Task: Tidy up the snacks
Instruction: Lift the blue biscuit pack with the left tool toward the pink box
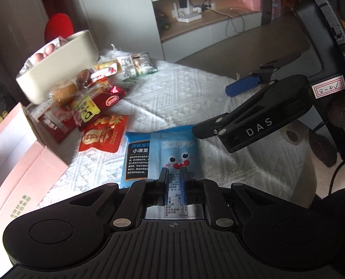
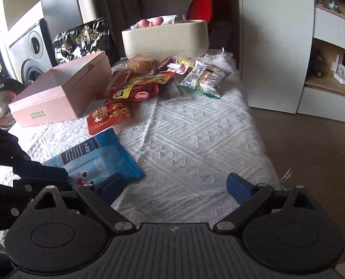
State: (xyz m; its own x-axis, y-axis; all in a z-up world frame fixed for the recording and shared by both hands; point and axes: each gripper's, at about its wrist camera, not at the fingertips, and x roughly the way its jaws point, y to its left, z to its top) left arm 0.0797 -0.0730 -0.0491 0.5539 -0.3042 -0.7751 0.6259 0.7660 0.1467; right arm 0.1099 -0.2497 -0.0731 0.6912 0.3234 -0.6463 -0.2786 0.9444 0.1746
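My left gripper (image 1: 173,174) is shut on a light blue snack packet with a cartoon face (image 1: 174,148), held just above a second blue packet (image 1: 135,160) on the white cloth. Both packets show in the right wrist view (image 2: 102,162). My right gripper (image 2: 174,186) is open and empty over the cloth, to the right of the packets; it appears in the left wrist view (image 1: 242,107). A pile of red and mixed snack packs (image 1: 88,102) lies beside a cream bin (image 1: 58,67) and an open pink box (image 2: 63,90).
A white textured cloth (image 2: 195,139) covers the table. A green and white packet (image 2: 205,79) lies at the far right of the pile. A red pouch (image 2: 109,116) lies near the pink box. Speakers (image 2: 30,53) and a black bag stand behind.
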